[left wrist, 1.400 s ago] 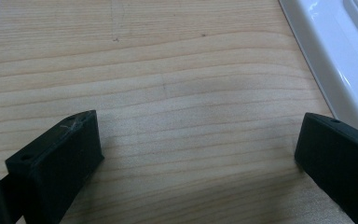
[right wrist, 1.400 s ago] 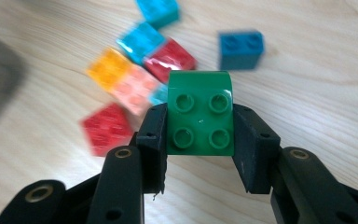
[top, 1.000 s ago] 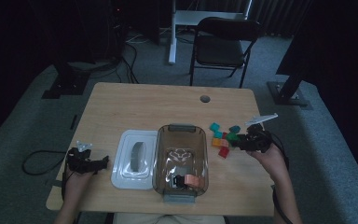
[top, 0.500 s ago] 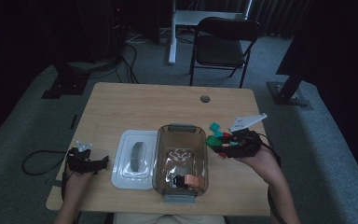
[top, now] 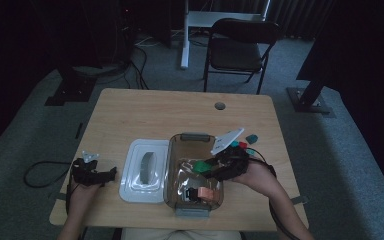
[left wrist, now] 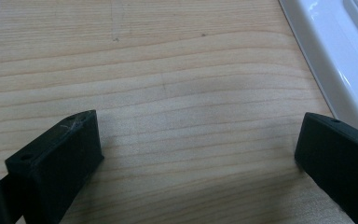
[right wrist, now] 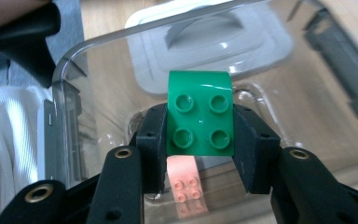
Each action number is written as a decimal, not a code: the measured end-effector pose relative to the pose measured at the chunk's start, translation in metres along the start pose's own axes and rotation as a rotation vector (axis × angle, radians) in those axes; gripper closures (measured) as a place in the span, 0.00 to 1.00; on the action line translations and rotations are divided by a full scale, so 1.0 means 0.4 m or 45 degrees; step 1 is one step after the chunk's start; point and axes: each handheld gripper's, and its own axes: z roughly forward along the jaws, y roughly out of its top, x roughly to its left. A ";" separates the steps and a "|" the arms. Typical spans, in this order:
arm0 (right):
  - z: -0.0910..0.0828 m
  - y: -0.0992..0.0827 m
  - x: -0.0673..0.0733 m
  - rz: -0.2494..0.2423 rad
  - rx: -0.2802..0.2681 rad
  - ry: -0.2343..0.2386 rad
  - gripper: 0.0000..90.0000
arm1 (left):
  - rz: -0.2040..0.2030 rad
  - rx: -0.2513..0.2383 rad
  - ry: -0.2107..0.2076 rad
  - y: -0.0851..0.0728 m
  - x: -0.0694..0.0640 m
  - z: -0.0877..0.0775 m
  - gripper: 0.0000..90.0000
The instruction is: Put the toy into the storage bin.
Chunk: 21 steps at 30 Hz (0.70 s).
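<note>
Carried in from the right edge of the table (top: 130,107), the right gripper (top: 207,167) is now seen over the clear bin (top: 176,150) near the front edge, whereas a second ago it was held out by the loose bricks (top: 245,142) on the table's right side. Its jaws are closed on a green brick (right wrist: 200,114), studs facing the camera, hanging above the bin's interior, where a pink brick (right wrist: 184,179) already lies. The white lid (top: 145,170), just left of the bin, and the left gripper (left wrist: 200,140), held wide with nothing between its jaws near the front left corner, are unchanged.

By judgement, the bin wall could be knocked by the gripper if it is lowered carelessly. The green brick could bounce out if let go too high, or land on the rim if released too near it.
</note>
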 end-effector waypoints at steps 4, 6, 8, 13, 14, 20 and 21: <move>0.051 0.017 0.012 -0.047 0.092 0.037 0.65 | 0.001 0.001 0.000 0.000 0.000 0.000 0.01; 0.077 0.023 0.019 -0.066 0.130 0.067 0.65 | 0.000 0.000 0.000 0.000 0.000 0.000 0.01; 0.101 0.027 0.025 -0.084 0.167 0.088 0.65 | 0.000 0.000 0.000 0.000 0.000 0.000 0.01; 0.159 0.035 0.037 -0.119 0.283 0.104 0.65 | 0.001 0.000 0.000 0.000 0.000 0.000 0.01; 0.167 0.036 0.042 -0.131 0.307 0.103 0.65 | 0.001 0.000 0.000 0.000 0.000 0.000 0.01; 0.202 0.040 0.058 -0.171 0.399 0.103 0.65 | 0.000 -0.001 -0.001 -0.001 0.000 0.000 0.01; 0.202 0.040 0.058 -0.171 0.399 0.103 0.65 | 0.001 -0.001 -0.001 -0.001 0.000 0.000 0.01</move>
